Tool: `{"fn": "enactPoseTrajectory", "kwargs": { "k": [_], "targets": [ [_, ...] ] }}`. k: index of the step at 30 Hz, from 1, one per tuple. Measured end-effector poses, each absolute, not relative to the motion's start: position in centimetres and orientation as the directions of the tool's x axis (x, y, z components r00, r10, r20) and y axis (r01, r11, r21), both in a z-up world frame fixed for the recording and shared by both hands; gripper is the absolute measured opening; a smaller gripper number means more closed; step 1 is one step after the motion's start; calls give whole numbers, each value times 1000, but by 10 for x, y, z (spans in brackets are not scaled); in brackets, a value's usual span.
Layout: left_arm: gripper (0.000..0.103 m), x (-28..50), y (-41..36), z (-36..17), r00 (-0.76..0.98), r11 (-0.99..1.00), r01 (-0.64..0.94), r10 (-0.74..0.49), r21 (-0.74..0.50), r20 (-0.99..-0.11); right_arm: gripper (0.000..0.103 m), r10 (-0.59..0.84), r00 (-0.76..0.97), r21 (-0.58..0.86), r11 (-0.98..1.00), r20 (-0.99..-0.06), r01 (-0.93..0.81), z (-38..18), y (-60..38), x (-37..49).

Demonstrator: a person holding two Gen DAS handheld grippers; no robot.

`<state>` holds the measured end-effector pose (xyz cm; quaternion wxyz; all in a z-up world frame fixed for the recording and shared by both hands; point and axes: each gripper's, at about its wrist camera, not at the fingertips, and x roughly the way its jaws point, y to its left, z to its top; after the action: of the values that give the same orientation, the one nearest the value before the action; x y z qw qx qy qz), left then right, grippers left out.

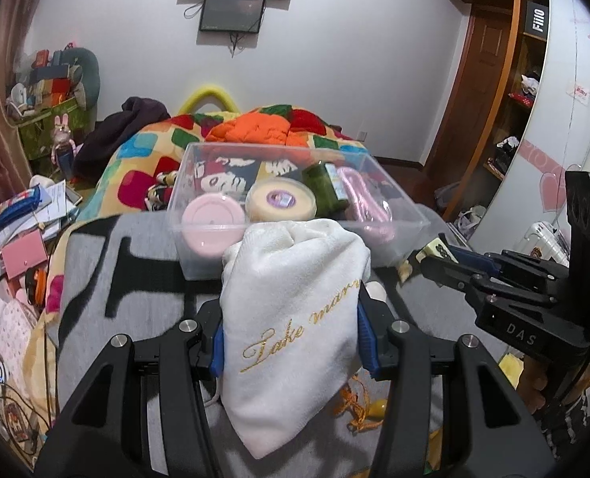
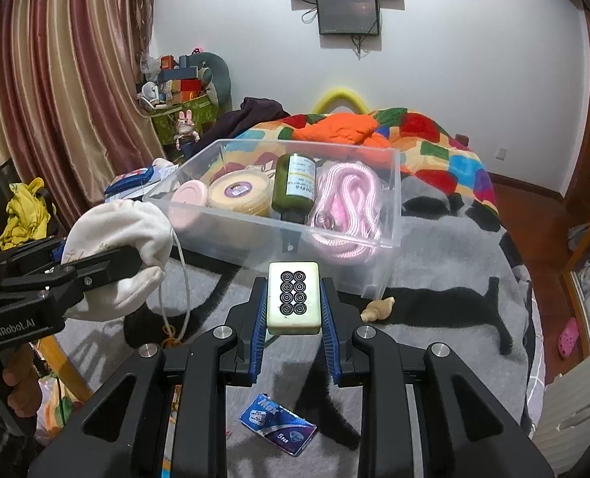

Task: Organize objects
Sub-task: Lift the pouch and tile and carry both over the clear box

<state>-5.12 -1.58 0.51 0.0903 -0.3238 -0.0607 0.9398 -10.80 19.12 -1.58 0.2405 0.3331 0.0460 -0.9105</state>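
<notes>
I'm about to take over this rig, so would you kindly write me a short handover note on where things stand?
Left gripper: shut on the white drawstring pouch, held just short of the clear bin.
Right gripper: shut on the mahjong tile, also short of the bin.
Done: pink jar, yellow tub, green bottle and pink rope are in the bin.
Left: drop both held items in; seashell and blue packet remain on the blanket.

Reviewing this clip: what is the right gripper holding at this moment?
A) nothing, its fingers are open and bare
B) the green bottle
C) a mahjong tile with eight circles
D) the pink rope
C: the right gripper is shut on the mahjong tile, its eight circles facing the camera, while the green bottle and pink rope lie in the clear bin.
</notes>
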Motion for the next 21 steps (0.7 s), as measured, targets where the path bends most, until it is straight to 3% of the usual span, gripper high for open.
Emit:
{"fn": "enactPoseTrajectory", "kwargs": {
  "k": [21],
  "targets": [
    [50, -82, -13, 29, -813, -977, -154, 210, -147, -543, 22, -409, -691, 86, -888, -597, 451, -2, 196, -138]
  ]
}}
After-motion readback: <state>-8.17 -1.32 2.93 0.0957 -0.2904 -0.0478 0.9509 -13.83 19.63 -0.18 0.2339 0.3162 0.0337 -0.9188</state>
